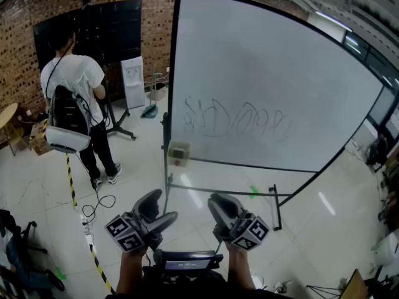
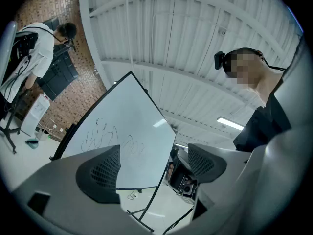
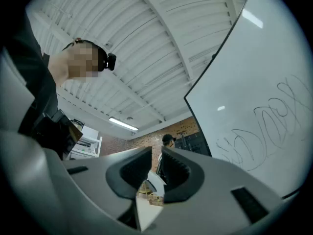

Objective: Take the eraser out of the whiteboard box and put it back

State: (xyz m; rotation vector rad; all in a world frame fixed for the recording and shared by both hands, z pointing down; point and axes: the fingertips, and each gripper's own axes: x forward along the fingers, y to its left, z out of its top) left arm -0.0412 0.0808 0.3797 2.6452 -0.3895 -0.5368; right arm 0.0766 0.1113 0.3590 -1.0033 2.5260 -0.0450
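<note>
A person with a backpack [image 1: 72, 98] stands well to the left of the whiteboard [image 1: 262, 73], and a small beige box [image 1: 179, 152] hangs at the whiteboard's lower left corner; the eraser cannot be made out in it. Below the whiteboard, the left gripper [image 1: 159, 209] holds its fingers [image 2: 100, 173] wide apart with nothing between them. Just right of it, the right gripper [image 1: 219, 205] has its fingers [image 3: 132, 173] drawn nearly together, also empty.

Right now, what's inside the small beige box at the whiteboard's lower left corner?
Only the outer walls of the small beige box show, beside the lower left corner of the large white whiteboard. Its inside is hidden by those walls, so its contents cannot be seen.
</note>
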